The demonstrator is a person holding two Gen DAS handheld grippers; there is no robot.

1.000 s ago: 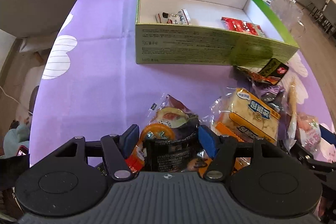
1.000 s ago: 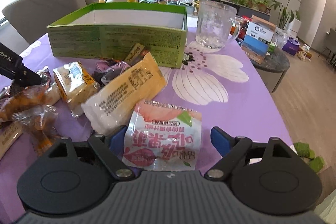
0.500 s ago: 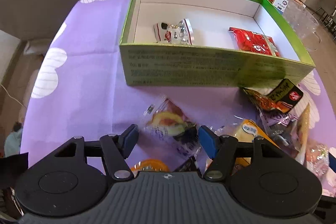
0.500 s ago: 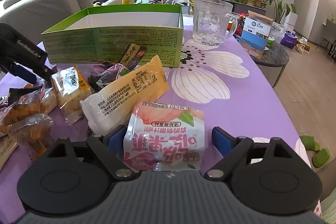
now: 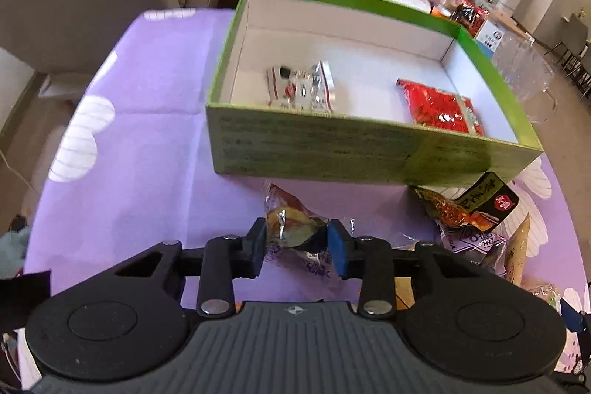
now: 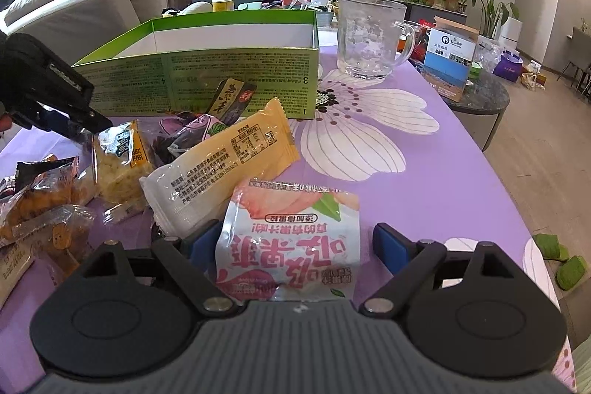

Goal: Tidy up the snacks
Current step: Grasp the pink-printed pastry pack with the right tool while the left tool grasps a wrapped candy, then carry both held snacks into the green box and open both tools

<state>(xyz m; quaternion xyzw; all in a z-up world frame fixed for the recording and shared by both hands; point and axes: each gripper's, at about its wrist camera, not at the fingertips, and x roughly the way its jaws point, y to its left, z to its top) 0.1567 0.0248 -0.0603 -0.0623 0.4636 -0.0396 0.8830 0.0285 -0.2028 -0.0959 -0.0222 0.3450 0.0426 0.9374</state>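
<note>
- The left gripper has its jaws clamped on a clear-wrapped snack, held just in front of the green box, near its front wall.
- The box sits open on the purple worktop; inside lie a white packet toward the left and a red packet toward the right, well apart.
- At the box's front right corner a dark packet lies touching the wall.
- The right gripper has its jaws wide apart, one on each side of a peach pouch lying flat on the worktop, well in front of the box; whether the left jaw touches the pouch I cannot tell.
- Between the pouch and the box lies a long yellow bar, with more snacks heaped to its left.
- A glass mug stands just right of the box's far corner.
</note>
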